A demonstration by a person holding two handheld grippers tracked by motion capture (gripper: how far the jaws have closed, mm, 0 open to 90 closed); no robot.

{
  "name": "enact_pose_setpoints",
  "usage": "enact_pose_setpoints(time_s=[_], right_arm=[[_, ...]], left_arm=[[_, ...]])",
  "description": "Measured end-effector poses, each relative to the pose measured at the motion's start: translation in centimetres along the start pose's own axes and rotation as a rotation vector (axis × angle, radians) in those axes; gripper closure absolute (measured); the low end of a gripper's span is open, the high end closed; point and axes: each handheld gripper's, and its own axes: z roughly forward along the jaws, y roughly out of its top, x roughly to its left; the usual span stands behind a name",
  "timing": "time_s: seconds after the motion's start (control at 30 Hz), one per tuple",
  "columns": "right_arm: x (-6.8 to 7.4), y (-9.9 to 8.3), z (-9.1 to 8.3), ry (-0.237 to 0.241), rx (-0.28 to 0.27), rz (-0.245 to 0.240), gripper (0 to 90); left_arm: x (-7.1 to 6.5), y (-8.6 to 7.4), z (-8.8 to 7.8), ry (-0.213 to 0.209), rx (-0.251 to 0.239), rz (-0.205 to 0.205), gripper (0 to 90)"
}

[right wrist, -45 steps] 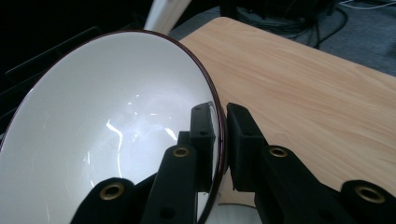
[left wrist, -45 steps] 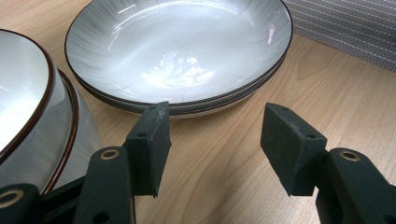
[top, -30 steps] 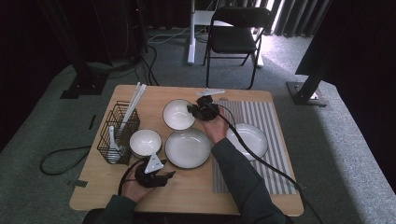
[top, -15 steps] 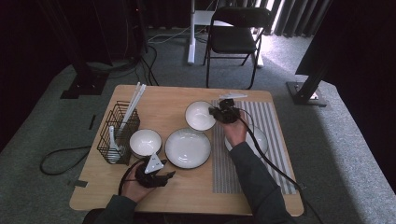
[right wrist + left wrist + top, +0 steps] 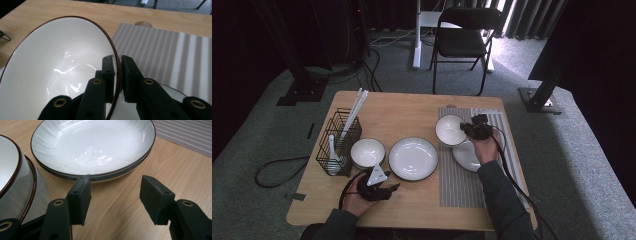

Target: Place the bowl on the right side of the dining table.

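Observation:
My right gripper (image 5: 468, 131) (image 5: 118, 75) is shut on the rim of a white bowl (image 5: 449, 129) (image 5: 55, 72) with a brown edge, one jaw inside and one outside. It holds the bowl tilted above the striped grey mat (image 5: 499, 120) (image 5: 172, 50), next to a white plate (image 5: 468, 157) that lies on the mat. My left gripper (image 5: 391, 189) (image 5: 113, 195) rests near the table's front edge, open with nothing between its jaws. It points at a wide white plate (image 5: 413, 157) (image 5: 92, 145) on the wood, with a small white bowl (image 5: 367, 152) (image 5: 15, 182) to its left.
A black wire basket (image 5: 337, 142) with white utensils stands at the table's left side. A folding chair (image 5: 462, 42) stands behind the table (image 5: 402, 120). Cables trail from both grippers over the front edge.
My right gripper has carried the bowl from the table's middle to the right, over the mat and slightly lower. The left gripper has stayed put.

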Motion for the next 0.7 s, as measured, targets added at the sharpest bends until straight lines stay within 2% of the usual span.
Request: enact_pose_setpoints(time_s=[0.27, 0.7], right_arm=[[-2.6, -1.9, -0.8, -0.033, 0.01, 0.054, 82.0], [-5.6, -4.6, -1.8, -0.087, 0.033, 0.112, 81.9]], left_arm=[[0.0, 0.0, 0.1, 0.006, 0.01, 0.0, 43.1], [0.0, 0.0, 0.3, 0.005, 0.013, 0.0, 43.1]])
